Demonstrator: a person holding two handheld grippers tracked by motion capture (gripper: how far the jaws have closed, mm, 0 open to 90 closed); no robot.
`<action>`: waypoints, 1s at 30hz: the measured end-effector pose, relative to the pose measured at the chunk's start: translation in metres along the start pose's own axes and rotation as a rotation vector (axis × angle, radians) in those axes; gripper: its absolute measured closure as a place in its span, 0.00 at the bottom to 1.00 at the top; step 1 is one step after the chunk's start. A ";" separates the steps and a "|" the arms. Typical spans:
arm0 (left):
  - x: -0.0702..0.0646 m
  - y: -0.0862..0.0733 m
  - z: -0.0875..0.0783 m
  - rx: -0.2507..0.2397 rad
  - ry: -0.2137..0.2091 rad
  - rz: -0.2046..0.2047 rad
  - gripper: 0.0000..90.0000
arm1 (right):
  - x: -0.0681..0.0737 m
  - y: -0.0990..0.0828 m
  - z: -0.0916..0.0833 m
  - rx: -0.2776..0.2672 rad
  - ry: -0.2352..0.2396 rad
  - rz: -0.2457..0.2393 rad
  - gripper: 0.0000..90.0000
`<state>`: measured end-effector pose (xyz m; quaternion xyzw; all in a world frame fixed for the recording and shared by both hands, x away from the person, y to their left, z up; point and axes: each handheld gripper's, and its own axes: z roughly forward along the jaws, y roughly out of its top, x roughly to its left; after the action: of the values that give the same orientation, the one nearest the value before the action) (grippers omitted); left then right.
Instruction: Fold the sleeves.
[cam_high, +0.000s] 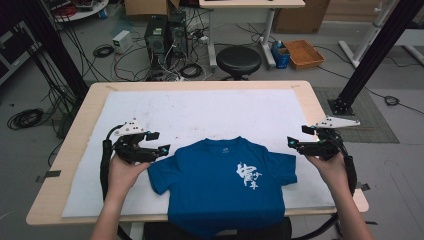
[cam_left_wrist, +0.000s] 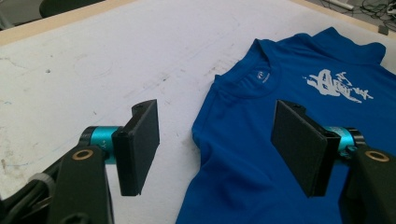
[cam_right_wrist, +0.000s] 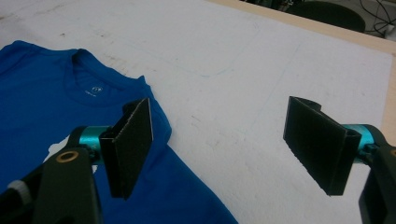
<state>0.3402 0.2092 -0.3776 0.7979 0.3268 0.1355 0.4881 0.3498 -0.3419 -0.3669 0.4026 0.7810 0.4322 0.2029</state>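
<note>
- Blue shirt (cam_high: 220, 185) lies flat on the white cloth (cam_high: 200, 115), between the two claws, its hem hanging over the near table (cam_high: 80, 120) edge.
- Left claw (cam_high: 156, 142) gapes wide, empty, just beside the shirt's sleeve.
- Right claw (cam_high: 296, 137) gapes wide too, empty, close by the opposite sleeve.

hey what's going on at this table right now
A person holds a pair of tongs in each hand over a blue T-shirt lying flat, print side up, on a white mat. The left tongs sit by one sleeve, the right tongs by the other. Both are open and hold nothing; the shirt isn't folded yet.
</note>
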 end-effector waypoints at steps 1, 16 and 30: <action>0.000 0.000 0.000 0.002 -0.002 0.000 0.36 | -0.001 0.000 0.000 0.002 0.000 -0.002 0.27; 0.003 -0.009 -0.006 0.006 0.019 -0.020 0.36 | 0.000 0.001 0.006 0.021 -0.013 -0.008 0.27; 0.025 -0.046 -0.018 0.072 0.038 -0.113 0.47 | -0.001 0.001 0.006 0.011 -0.033 -0.011 0.27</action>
<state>0.3312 0.2522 -0.4115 0.7924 0.3853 0.1109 0.4597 0.3552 -0.3394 -0.3690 0.4064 0.7822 0.4199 0.2161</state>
